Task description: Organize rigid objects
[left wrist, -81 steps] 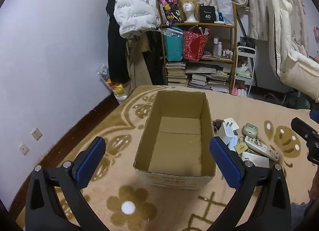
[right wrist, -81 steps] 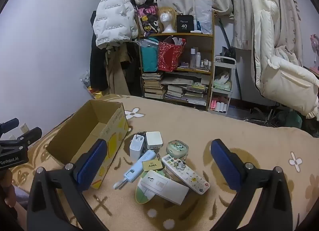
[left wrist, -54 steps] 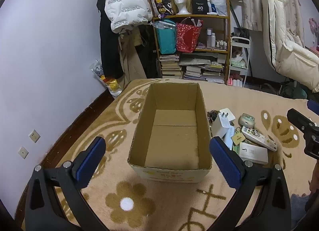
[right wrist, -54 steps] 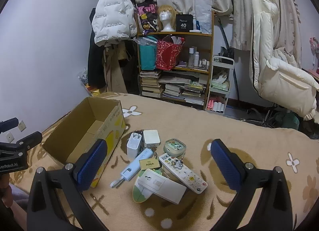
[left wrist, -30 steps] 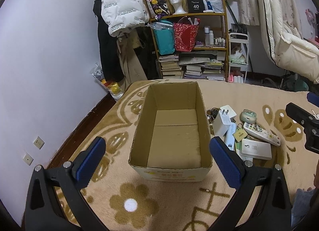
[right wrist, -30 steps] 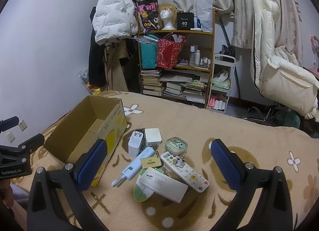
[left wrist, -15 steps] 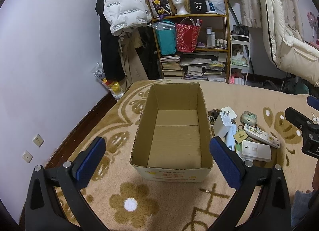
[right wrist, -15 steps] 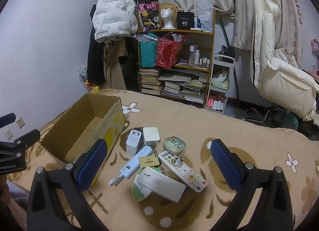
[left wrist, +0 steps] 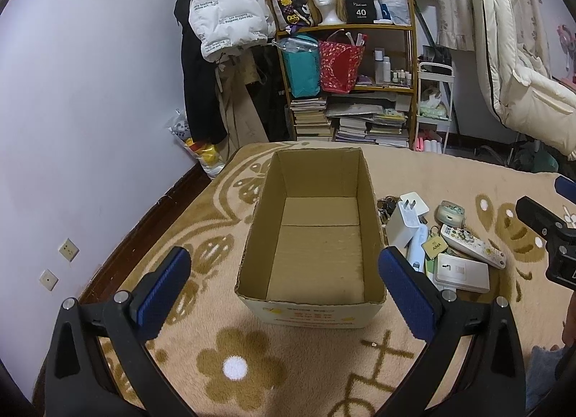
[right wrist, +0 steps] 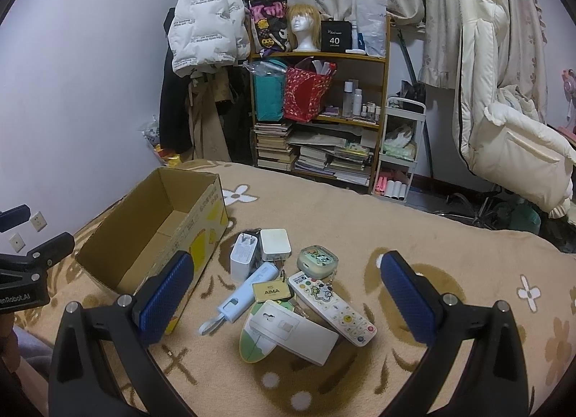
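Observation:
An empty open cardboard box (left wrist: pixel 313 237) (right wrist: pixel 151 237) sits on a beige patterned blanket. My left gripper (left wrist: pixel 284 291) hovers open just in front of it, holding nothing. To the box's right lies a cluster of small items: two white chargers (right wrist: pixel 244 253), a light blue stick-shaped device (right wrist: pixel 246 291), a gold AIMA tag (right wrist: pixel 271 290), a round green case (right wrist: pixel 317 261), a white remote (right wrist: pixel 333 302) and a flat white box (right wrist: pixel 293 331). My right gripper (right wrist: pixel 286 302) is open above this cluster, holding nothing.
A wooden shelf (right wrist: pixel 320 111) with books, bags and a wig head stands behind the bed. Coats (right wrist: pixel 205 32) hang at the left by the wall. A padded white chair (right wrist: pixel 504 129) is at the right. The blanket's edge drops off on the left side.
Both grippers drifted only slightly, and the views shifted a little. Neither gripper took hold of anything, and the items lie as before.

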`<state>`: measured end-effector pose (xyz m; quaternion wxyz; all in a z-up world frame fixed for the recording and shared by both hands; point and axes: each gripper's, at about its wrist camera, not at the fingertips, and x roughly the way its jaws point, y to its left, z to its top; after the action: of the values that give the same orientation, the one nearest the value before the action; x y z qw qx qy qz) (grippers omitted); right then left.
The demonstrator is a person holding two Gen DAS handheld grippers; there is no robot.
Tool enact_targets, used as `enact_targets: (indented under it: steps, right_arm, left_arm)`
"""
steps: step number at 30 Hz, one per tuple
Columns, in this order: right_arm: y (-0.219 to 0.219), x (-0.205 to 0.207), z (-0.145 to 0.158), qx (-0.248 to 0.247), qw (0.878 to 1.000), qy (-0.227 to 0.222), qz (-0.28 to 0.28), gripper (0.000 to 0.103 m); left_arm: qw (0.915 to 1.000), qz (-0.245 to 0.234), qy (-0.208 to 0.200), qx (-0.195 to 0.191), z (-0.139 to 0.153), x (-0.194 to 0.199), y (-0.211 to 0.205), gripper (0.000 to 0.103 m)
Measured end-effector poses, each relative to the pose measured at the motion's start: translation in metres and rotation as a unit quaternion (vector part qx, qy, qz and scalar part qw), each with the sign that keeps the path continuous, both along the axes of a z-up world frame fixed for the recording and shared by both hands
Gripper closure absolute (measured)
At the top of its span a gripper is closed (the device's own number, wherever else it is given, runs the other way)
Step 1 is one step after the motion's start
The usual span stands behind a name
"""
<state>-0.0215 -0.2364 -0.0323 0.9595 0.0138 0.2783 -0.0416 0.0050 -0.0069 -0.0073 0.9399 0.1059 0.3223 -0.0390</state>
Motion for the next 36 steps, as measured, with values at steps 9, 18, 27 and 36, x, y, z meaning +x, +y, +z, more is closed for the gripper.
enact_targets:
  steps: [9,18,27,36]
  right_arm:
    - [-0.001,0.000,0.001,0.005,1.000,0.002,0.001,0.000]
    - [-0.003,0.001,0.000,0.005,1.000,0.006,0.007,0.000]
    - [-0.006,0.007,-0.001,0.026,1.000,0.015,0.006,0.000]
    - [0.003,0.029,-0.003,0.021,0.998,0.045,0.023,0.000]
  left_arm:
    - [1.0000,0.004,0.002,-0.001,-0.001,0.000,-0.001,0.000]
    - [0.9999,0.015,0.007,0.002,-0.003,0.002,0.002,0.000]
    - [0.9996,0.000,0.020,0.018,-0.004,0.015,0.000,0.000]
    - [0.9982,-0.002,0.057,0.016,-0.012,0.046,0.005,0.000]
